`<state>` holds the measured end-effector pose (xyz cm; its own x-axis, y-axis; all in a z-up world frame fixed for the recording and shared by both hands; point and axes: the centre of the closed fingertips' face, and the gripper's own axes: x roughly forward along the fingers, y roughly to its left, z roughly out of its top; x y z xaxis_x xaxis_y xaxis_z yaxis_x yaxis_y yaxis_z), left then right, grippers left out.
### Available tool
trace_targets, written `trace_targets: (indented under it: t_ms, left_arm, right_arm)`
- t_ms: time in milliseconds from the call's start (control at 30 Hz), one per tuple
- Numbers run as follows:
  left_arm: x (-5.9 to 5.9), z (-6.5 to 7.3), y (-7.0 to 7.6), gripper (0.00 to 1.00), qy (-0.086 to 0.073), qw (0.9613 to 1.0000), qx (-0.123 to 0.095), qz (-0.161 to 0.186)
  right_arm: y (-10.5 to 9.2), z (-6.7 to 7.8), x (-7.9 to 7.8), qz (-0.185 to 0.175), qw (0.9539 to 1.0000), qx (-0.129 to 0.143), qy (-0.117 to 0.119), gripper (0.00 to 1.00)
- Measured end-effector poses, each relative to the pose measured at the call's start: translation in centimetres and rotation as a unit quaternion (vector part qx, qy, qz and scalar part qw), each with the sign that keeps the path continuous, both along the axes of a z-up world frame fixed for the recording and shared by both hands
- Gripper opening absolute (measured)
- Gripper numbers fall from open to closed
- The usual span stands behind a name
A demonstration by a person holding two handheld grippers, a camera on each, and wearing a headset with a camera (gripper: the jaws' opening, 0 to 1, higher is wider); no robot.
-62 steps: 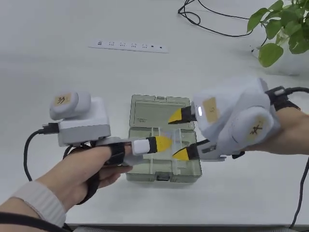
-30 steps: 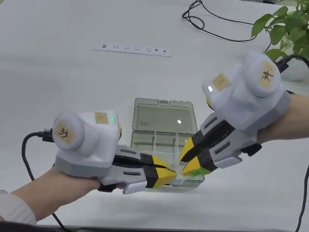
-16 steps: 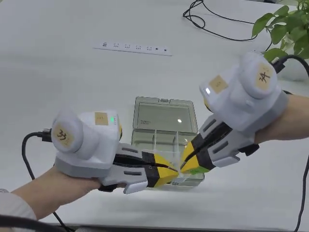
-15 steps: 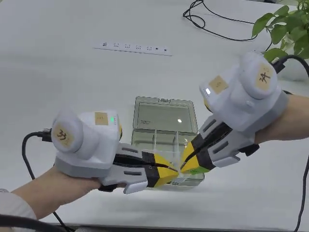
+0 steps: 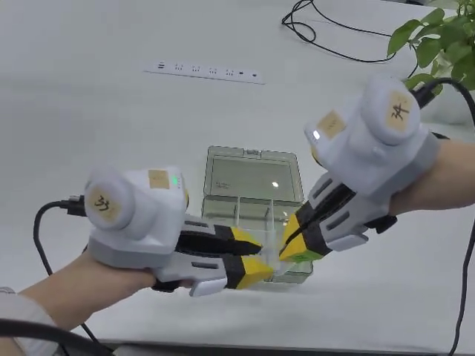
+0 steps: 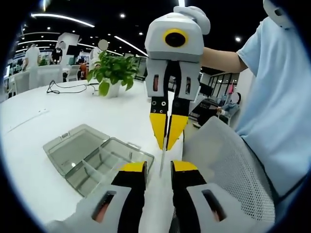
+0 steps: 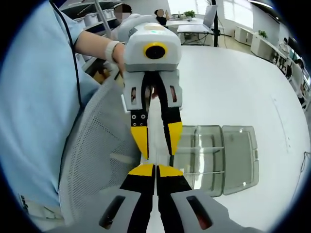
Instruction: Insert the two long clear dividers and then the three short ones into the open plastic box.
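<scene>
The open clear plastic box (image 5: 254,157) lies on the white table, lid folded back, with clear walls standing in its tray. My two grippers meet tip to tip above the box's front edge. My right gripper (image 5: 287,242) is shut on the edge of a thin clear divider (image 6: 163,162), which it holds upright. My left gripper (image 5: 261,256) is open, one jaw on each side of that divider's other end. The left gripper view has its own jaws (image 6: 158,169) apart and the right gripper (image 6: 165,141) facing them. In the right gripper view its jaws (image 7: 156,170) are pressed together below the left gripper (image 7: 157,145).
A white power strip (image 5: 202,72) lies at the back of the table, black cables (image 5: 326,33) behind it, and a potted plant (image 5: 439,37) at the far right. A mesh chair back (image 6: 228,165) is near the table's front edge.
Since two seconds ago both grippers have lifted off the box and come tip to tip over its front edge. Within the last half second the left jaws have spread apart.
</scene>
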<state>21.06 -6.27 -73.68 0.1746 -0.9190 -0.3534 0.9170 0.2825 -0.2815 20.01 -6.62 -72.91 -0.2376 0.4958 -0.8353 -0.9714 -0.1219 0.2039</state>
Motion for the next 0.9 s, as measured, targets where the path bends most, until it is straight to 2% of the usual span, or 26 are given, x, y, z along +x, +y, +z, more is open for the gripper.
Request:
trace_targets:
  t_ms: [100,167,233,300,500,567,700,900]
  left_arm:
    - [0.4,-0.4,0.8,0.29,-0.007,0.9998,0.011,0.015]
    - [0.8,-0.7,1.4,0.34,-0.006,0.9995,0.017,0.028]
    - [1.2,-0.9,2.0,0.44,-0.012,0.9987,0.02,0.044]
    - [1.5,-1.2,2.6,0.53,-0.01,0.9977,0.03,0.06]
    - [2.2,-2.0,4.3,0.7,-0.01,0.9944,0.049,0.093]
    - [2.2,-2.2,4.9,0.73,-0.008,0.9932,0.053,0.103]
    - [2.0,-2.5,5.6,0.76,-0.003,0.9919,0.057,0.113]
    - [1.9,-2.9,6.1,0.82,0.005,0.99,0.062,0.126]
  right_arm:
    - [-0.7,-0.2,0.9,-0.009,0.9999,-0.01,-0.008,0.02]
    - [-1.3,-0.4,1.7,-0.017,0.9996,-0.016,-0.013,0.02]
    - [-1.7,-0.5,2.3,-0.029,0.9992,-0.024,-0.014,0.02]
    - [-2.1,-0.6,2.9,-0.035,0.9986,-0.032,-0.022,0.02]
    - [-3.2,-1.2,4.6,-0.049,0.9961,-0.06,-0.041,0.02]
    - [-3.6,-1.7,5.3,-0.051,0.9947,-0.075,-0.049,0.02]
    - [-3.9,-2.4,5.9,-0.045,0.9922,-0.099,-0.06,0.02]
    - [-3.8,-2.9,6.1,-0.041,0.9909,-0.111,-0.064,0.02]
